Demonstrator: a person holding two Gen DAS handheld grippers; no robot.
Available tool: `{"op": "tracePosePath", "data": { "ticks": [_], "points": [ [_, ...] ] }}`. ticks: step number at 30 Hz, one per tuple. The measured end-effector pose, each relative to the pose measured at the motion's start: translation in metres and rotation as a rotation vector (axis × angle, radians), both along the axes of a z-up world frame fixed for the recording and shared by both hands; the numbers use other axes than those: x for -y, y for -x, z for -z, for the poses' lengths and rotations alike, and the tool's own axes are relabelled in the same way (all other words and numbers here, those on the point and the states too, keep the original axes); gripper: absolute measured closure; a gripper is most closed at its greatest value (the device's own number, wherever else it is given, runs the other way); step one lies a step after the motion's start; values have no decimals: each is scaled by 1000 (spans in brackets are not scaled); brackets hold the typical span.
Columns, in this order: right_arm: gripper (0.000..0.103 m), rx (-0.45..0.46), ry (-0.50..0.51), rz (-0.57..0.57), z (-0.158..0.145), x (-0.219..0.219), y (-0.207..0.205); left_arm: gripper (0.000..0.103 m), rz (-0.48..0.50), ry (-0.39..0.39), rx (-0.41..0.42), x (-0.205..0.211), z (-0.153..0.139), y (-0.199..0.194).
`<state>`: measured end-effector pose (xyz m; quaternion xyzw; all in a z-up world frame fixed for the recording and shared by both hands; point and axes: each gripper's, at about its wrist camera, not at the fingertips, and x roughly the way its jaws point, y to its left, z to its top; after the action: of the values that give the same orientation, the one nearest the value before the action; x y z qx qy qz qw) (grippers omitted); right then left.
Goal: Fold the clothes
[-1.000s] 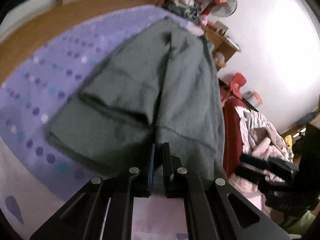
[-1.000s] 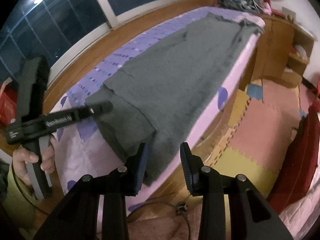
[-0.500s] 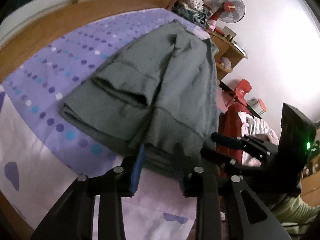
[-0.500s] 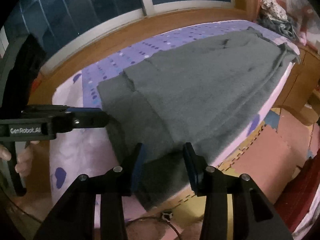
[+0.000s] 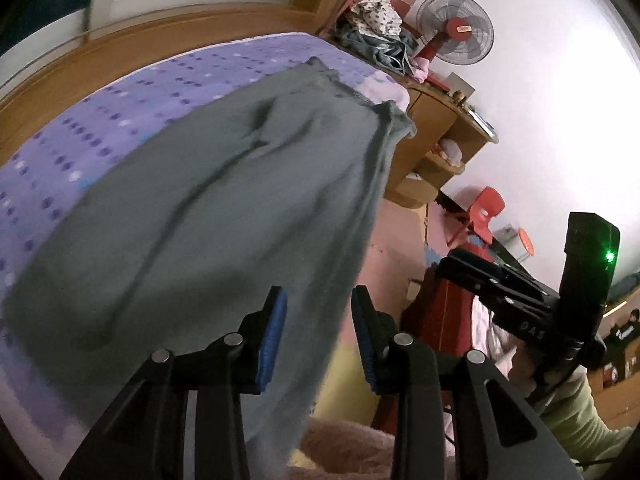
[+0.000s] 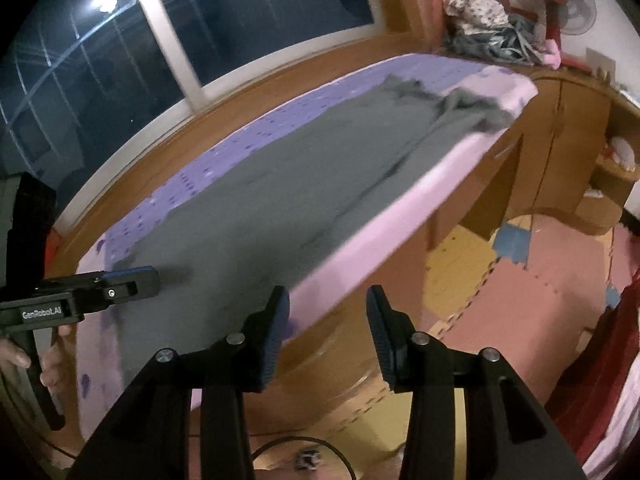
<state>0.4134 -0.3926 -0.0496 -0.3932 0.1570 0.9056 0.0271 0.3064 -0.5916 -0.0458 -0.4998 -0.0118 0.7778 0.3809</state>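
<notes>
spread long and flat down a bed [image 6: 472, 152] with a purple dotted sheet [image 5: 120, 120] and a pale pink side: a grey garment [image 5: 224, 200], near edge hanging a little over the bed's side in the left wrist view, far end rumpled into small folds near the pink corner. beyond the bed, a dark window [image 6: 224, 20] above a wooden ledge, a heap of clothes [image 6: 480, 16] at the head end, a white fan [image 5: 456, 28] with a red hub beside it. below and to the right, a wooden cabinet [image 6: 568, 152], then foam floor mats [image 6: 560, 304] in pink, yellow and blue, and a small red chair [image 5: 486, 216] against the white wall. closer in, the left gripper [image 5: 318, 336], fingers [image 5: 272, 336] partly apart, blue pads clear of the cloth, nothing pinched; seen also from the side in the right wrist view, held by a hand [image 6: 48, 364] just off the garment's near end. likewise the right gripper [image 6: 328, 336], fingers partly apart and empty, poised over the bed's edge and the floor, off the cloth. on its body in the left wrist view, a tiny green light [image 5: 610, 257]. picture blurred throughout.
</notes>
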Motion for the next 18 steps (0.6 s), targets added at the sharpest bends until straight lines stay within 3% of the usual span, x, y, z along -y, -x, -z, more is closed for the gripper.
{"op": "tracePosePath", "data": {
  "ticks": [5,10,18],
  "points": [
    [63,-6,-6,-24,-7,-62,7,69,-5,-12,3,-53,-3,-6],
    [63,-19,-10,-49,-12,-98,23,69,23,26,-17,-97,-9,1],
    [63,5,-22,-63,-6,-145,73,69,52,-12,-45,-164,-8,55]
  ]
}}
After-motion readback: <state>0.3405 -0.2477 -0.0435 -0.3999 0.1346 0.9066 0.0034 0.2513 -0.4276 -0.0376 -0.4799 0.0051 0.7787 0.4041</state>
